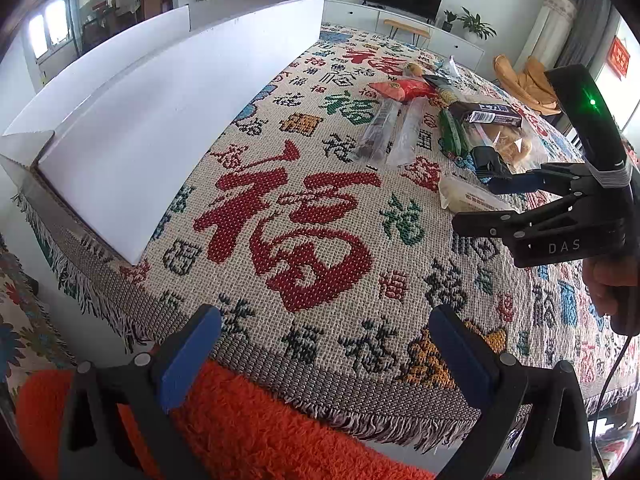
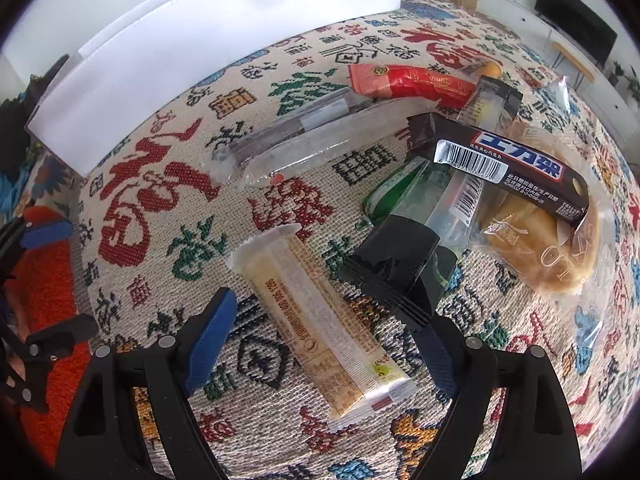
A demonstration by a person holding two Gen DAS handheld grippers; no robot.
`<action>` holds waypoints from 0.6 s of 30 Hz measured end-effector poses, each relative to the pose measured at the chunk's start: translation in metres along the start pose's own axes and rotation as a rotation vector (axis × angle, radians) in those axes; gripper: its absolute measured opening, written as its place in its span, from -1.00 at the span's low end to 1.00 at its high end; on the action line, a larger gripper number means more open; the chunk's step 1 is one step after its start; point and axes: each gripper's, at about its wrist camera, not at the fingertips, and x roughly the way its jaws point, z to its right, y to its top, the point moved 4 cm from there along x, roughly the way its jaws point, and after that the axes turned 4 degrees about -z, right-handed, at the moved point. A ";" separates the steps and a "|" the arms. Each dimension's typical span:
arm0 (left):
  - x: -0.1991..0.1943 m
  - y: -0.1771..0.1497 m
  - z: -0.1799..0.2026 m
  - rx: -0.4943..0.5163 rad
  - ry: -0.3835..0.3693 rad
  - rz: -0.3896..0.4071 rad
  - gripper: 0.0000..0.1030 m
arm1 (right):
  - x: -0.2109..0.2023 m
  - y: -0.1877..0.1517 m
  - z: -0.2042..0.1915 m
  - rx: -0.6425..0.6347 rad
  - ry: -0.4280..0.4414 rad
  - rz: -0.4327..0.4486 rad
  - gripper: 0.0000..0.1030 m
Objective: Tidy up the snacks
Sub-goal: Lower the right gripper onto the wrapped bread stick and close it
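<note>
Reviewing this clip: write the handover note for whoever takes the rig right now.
Left gripper: open, empty, over the near edge of the woven cloth.
Right gripper: open, straddling the pale yellow bar, not closed on it.
Snacks all lie loose on the cloth: red packet, two clear tubes, green pack, black chocolate bar, bagged bun.
White box stands at the left; its inside is hidden.
Done: nothing visibly packed. Left: everything, probably the yellow bar first.

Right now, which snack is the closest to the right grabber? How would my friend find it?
Start at the white box, then cross the patterned cloth toward the open right gripper. Between its blue pads lies a long pale yellow bar in a clear wrapper, alone, apart from the heaped snacks.
</note>
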 end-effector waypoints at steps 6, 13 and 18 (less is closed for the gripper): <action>0.000 0.000 0.000 0.000 0.001 0.000 0.99 | 0.001 -0.002 -0.002 -0.010 -0.034 -0.033 0.65; 0.000 0.000 0.000 0.000 0.000 0.000 0.99 | -0.002 -0.007 -0.005 0.017 -0.046 -0.023 0.56; 0.000 0.000 0.000 0.000 0.000 0.000 0.99 | -0.007 -0.012 -0.006 0.030 -0.056 -0.013 0.32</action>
